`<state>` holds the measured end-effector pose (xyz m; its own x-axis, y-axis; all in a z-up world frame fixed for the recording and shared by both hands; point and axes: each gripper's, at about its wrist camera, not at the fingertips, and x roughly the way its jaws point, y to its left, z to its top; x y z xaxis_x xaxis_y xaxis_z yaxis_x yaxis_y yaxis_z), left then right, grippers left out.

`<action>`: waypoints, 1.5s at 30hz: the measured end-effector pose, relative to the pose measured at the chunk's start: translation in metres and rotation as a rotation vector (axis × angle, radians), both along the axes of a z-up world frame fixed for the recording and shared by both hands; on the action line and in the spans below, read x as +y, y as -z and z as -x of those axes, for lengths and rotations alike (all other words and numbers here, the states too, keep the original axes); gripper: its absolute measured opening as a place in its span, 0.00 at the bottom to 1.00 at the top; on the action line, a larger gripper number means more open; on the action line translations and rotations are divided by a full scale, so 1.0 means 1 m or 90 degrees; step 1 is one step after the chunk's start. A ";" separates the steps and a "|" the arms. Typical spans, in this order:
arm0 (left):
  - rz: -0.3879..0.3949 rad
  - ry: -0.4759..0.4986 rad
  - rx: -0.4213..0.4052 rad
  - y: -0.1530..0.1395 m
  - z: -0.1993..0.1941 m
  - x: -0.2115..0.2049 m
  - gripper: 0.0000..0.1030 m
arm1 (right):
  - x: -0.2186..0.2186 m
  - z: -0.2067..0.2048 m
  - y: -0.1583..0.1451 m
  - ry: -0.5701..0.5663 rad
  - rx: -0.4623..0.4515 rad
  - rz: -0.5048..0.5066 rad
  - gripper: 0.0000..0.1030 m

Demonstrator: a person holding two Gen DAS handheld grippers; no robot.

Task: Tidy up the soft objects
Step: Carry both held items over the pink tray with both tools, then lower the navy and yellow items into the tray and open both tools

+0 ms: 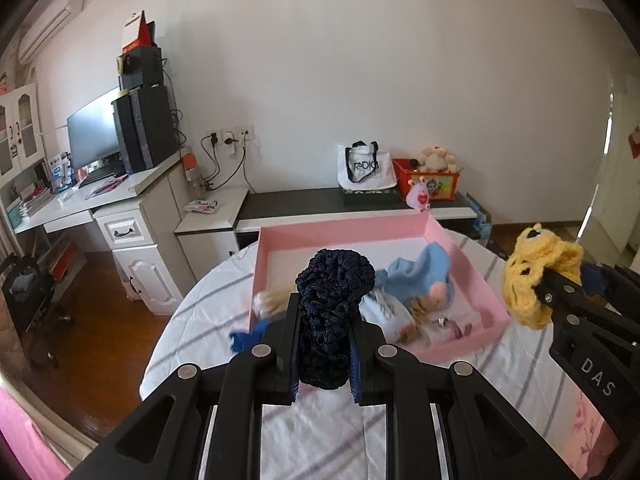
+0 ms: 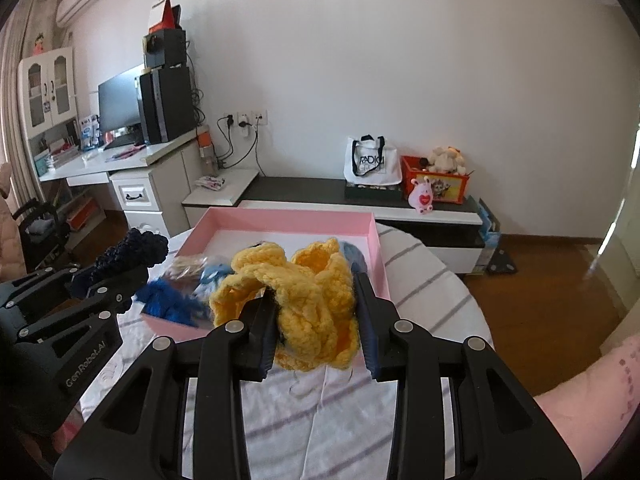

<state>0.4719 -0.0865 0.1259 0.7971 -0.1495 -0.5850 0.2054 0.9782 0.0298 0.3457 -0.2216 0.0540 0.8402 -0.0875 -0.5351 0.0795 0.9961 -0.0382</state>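
A round table [image 1: 208, 344] is standing in the foreground, and a white cloth with thin grey stripes [image 2: 424, 280] is covering its top and hanging over the edge. A shallow pink box [image 1: 472, 276] is sitting directly on the cloth, toward the far side, with one near corner close to the table's edge. The box (its inside is white) is lying open, and soft things are resting in it: a light blue plush toy [image 1: 420, 272], a dark blue fuzzy piece [image 2: 168, 298] draping over the near wall, and some pale items too blurred to identify. A pink patterned fabric [image 1: 588, 432] is showing at the cloth's near edge.
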 end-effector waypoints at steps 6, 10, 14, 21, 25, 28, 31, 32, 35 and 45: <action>-0.015 0.013 0.000 -0.009 -0.064 -0.008 0.15 | -0.002 -0.045 -0.007 -0.008 0.011 0.010 0.31; -0.030 0.015 0.002 -0.008 -0.113 -0.016 0.15 | 0.000 -0.077 -0.005 -0.020 0.024 0.017 0.32; -0.026 0.027 0.027 0.003 -0.159 -0.022 0.15 | 0.002 -0.110 0.002 -0.039 0.048 0.020 0.33; -0.010 0.053 0.086 0.027 -0.254 -0.015 0.15 | -0.002 -0.167 0.033 -0.068 0.123 0.028 0.34; -0.011 0.053 0.112 0.041 -0.304 -0.012 0.15 | -0.009 -0.189 0.049 -0.072 0.151 0.025 0.34; -0.005 0.051 0.130 0.052 -0.334 -0.011 0.18 | -0.012 -0.203 0.059 -0.071 0.170 0.023 0.34; 0.004 0.038 0.129 0.063 -0.353 -0.012 0.28 | -0.015 -0.211 0.066 -0.080 0.185 0.006 0.35; 0.005 0.036 0.134 0.066 -0.359 -0.012 0.39 | -0.017 -0.212 0.067 -0.082 0.188 0.004 0.37; -0.009 0.031 0.127 0.072 -0.362 -0.015 0.76 | -0.022 -0.213 0.068 -0.077 0.188 0.002 0.50; -0.005 -0.021 0.100 0.081 -0.375 -0.014 0.95 | -0.040 -0.204 0.055 -0.015 0.154 -0.005 0.99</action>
